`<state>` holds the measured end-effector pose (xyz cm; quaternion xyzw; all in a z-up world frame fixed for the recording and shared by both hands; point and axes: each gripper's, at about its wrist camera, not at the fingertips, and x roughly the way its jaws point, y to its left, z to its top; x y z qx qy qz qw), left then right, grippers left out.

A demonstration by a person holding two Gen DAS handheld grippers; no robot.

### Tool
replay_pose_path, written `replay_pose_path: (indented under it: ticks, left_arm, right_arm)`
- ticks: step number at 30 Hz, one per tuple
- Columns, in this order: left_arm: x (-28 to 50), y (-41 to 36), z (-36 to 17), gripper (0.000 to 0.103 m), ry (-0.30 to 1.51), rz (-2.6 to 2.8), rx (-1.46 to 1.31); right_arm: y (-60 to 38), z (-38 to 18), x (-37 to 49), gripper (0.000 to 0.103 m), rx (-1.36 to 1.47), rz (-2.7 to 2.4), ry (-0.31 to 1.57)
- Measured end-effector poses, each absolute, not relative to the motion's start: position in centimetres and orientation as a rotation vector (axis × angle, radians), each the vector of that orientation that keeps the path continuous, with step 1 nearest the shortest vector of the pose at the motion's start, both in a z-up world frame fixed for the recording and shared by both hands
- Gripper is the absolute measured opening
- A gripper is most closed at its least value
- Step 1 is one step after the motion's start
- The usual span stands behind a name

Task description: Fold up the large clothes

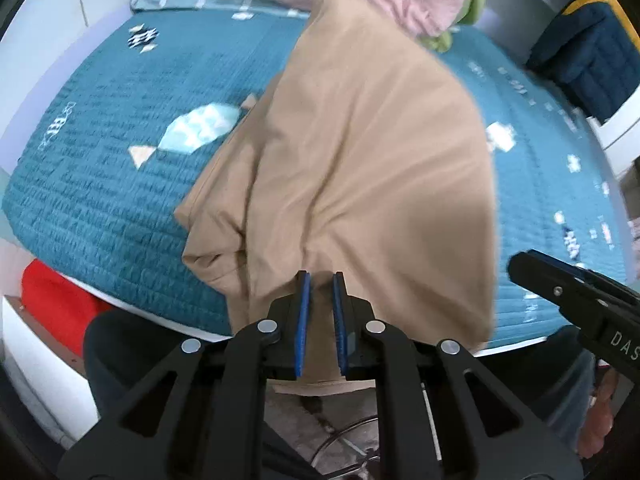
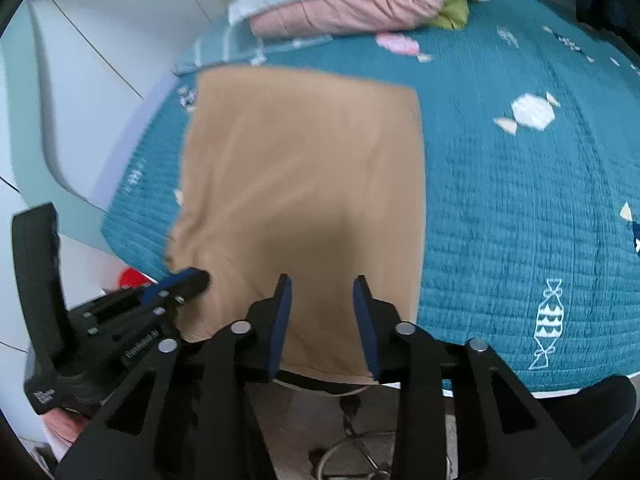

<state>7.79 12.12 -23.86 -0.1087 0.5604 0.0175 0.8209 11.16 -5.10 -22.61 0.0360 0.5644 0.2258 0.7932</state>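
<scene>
1. Tan cloth, the large garment, lay lengthwise on the teal quilted bed, its near end spilling over the bed's edge toward me.
2. On the left side of the garment I saw bunched folds and a rumpled flap; that side was lumpy while the rest lay fairly flat.
3. My left hand-held gripper sat at the near hem with its blue pads narrowly apart. Cloth ran between them, but I could not tell whether they were pinching it.
4. Moving right, my right hand-held gripper hung over the near hem with its jaws spread wide, gripping nothing.
5. Farther right, the garment's edge ran straight and clean against the quilt.
6. I judged the fabric light, soft and limp: it would drape and sag, not hold shape, and might slide on itself.
7. I judged the best holds to be the two near corners at the hem, taken through all layers so the bunched left side would lift evenly.
</scene>
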Motion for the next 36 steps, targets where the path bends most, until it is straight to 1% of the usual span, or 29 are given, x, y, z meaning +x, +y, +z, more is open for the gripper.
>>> replay_pose_path:
  ticks: [3, 7, 9, 13, 15, 16, 19, 22, 25, 28, 29, 31, 34, 36]
  left_arm:
    - [8.2, 12.5, -25.8, 0.011, 1.226, 0.059, -0.22]
    - [10.1, 13.3, -29.3, 0.01, 1.25, 0.117, -0.151]
    - [11.0, 13.5, -30.3, 0.009, 1.246, 0.125, -0.131]
    - [11.8, 14.1, -29.7, 0.009, 1.256, 0.117, -0.142]
    - [11.5, 14.5, -28.6, 0.009, 1.269, 0.103, -0.173]
    - [11.0, 14.6, -27.5, 0.009, 1.27, 0.089, -0.194]
    - [10.6, 14.4, -24.4, 0.01, 1.215, 0.029, -0.192]
    - [12.1, 13.9, -21.5, 0.01, 1.136, -0.005, -0.179]
    - [14.8, 14.1, -22.2, 0.01, 1.158, 0.031, -0.179]
    - [18.5, 14.4, -28.3, 0.009, 1.295, 0.132, -0.139]
    - [18.9, 14.4, -28.9, 0.009, 1.285, 0.146, -0.115]
    - [19.2, 14.1, -28.7, 0.009, 1.271, 0.161, -0.062]
    - [18.7, 14.3, -27.5, 0.008, 1.293, 0.166, -0.081]
    - [18.3, 14.2, -25.5, 0.009, 1.285, 0.145, -0.094]
  right_arm:
    - [-4.6, -24.9, 11.4, 0.025, 0.068, 0.503, 1.285]
    - [-1.9, -29.8, 12.6, 0.025, 0.044, 0.527, 1.405]
    - [-0.9, -31.0, 13.3, 0.023, 0.019, 0.518, 1.383]
    - [-1.1, -30.2, 13.9, 0.023, 0.049, 0.509, 1.393]
    - [-2.1, -29.2, 13.7, 0.023, 0.082, 0.515, 1.393]
    - [-2.7, -28.4, 13.7, 0.025, 0.102, 0.524, 1.381]
    - [-4.3, -25.1, 14.4, 0.025, 0.13, 0.527, 1.295]
    - [-4.9, -22.2, 16.1, 0.025, 0.097, 0.501, 1.204]
    - [-4.5, -22.4, 19.0, 0.027, 0.071, 0.471, 1.216]
    - [-2.5, -27.2, 21.8, 0.027, 0.095, 0.505, 1.34]
    - [-1.8, -28.5, 22.1, 0.027, 0.061, 0.501, 1.344]
    - [-0.7, -28.6, 22.2, 0.027, -0.029, 0.477, 1.309]
    - [-1.4, -27.3, 22.1, 0.027, -0.004, 0.494, 1.33]
    - [-2.6, -26.0, 22.2, 0.026, 0.033, 0.512, 1.325]
